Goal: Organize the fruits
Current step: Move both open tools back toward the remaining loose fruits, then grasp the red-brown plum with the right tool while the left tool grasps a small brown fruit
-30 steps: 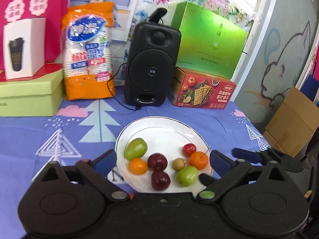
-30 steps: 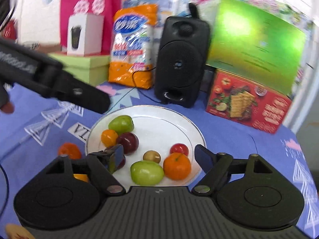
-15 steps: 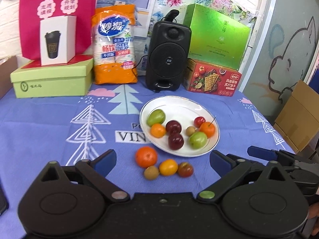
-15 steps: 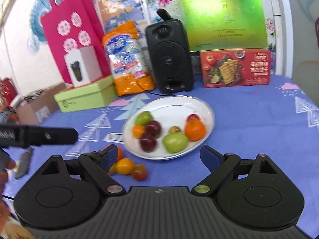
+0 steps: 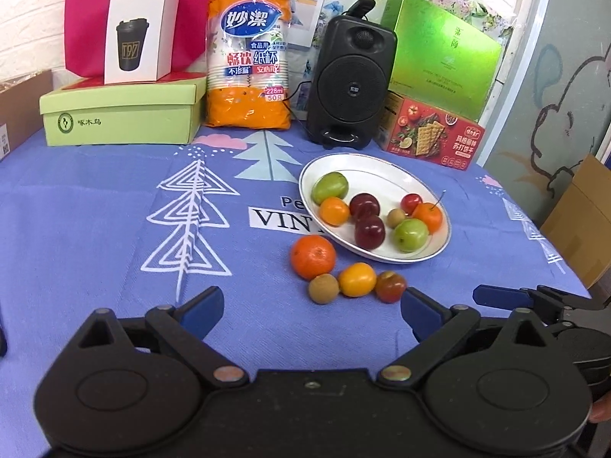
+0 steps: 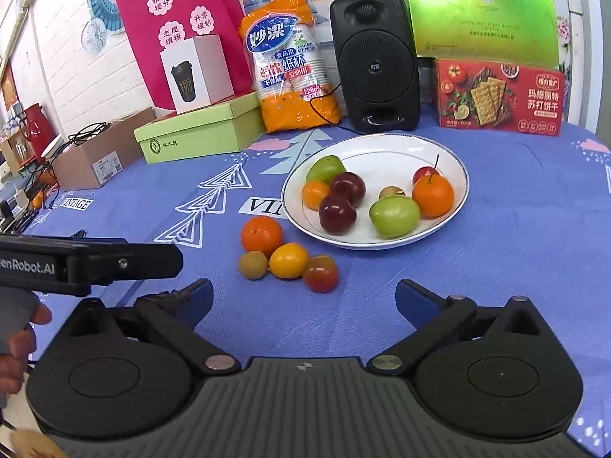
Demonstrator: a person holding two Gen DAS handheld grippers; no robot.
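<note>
A white plate point(image 5: 385, 171) point(image 6: 382, 145) on the blue cloth holds several fruits: green ones, dark plums point(image 5: 369, 231) point(image 6: 337, 213), small oranges and a red cherry. In front of it on the cloth lie a large orange point(image 5: 313, 256) point(image 6: 261, 233), a brown longan point(image 5: 323, 288) point(image 6: 252, 264), a yellow-orange fruit point(image 5: 357, 279) point(image 6: 288, 260) and a red-green tomato point(image 5: 390, 286) point(image 6: 320, 273). My left gripper point(image 5: 311, 313) is open, near the loose fruits. My right gripper point(image 6: 303, 299) is open too, holding nothing.
At the back stand a green shoe box point(image 5: 118, 114), a white cup box point(image 5: 139, 38), an orange paper-cup pack point(image 5: 248, 61), a black speaker point(image 5: 349, 84), a red cracker box point(image 5: 431, 133) and a green box point(image 5: 443, 53). A cardboard box point(image 6: 99, 152) sits left.
Both grippers have pulled back from the plate, so the four loose fruits on the cloth have come into view. Both stay open.
</note>
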